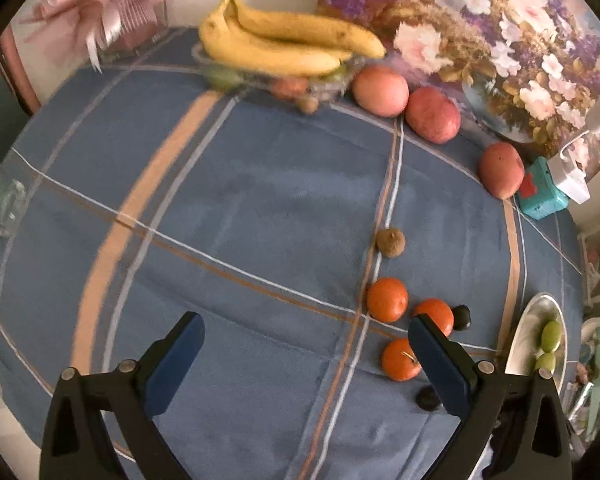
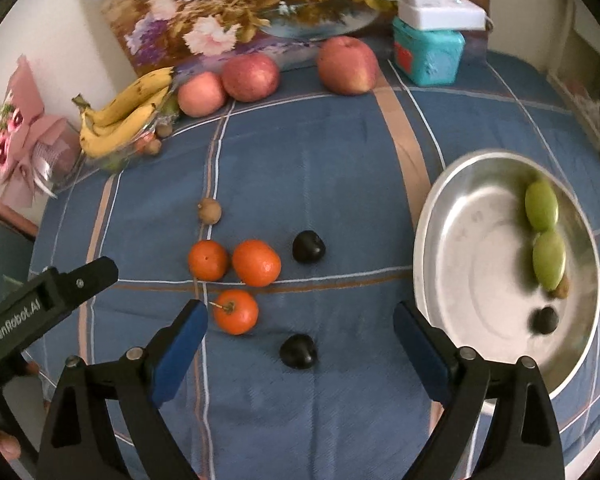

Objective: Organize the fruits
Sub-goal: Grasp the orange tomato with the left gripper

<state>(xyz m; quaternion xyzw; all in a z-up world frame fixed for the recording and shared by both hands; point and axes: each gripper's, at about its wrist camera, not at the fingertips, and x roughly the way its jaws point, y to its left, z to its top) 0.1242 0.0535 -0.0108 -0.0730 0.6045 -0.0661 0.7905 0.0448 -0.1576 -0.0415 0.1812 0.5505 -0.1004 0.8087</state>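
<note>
Right wrist | left gripper (image 2: 40,304) body reads "GenRobot.AI" | both grippers' jaws released, empty | right gripper (image 2: 300,324)

light: dim, warm, soft shadows | blur: metal bowl (image 2: 452,216), bananas (image 1: 284,44) | edges: fisheye-bent, dark corners

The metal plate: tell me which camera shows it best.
The right wrist view. There the metal plate shows nearly its whole face, with two green fruits, a dark one and a small brown one in it. The left wrist view catches it only as a narrow sliver at the right edge.
</note>
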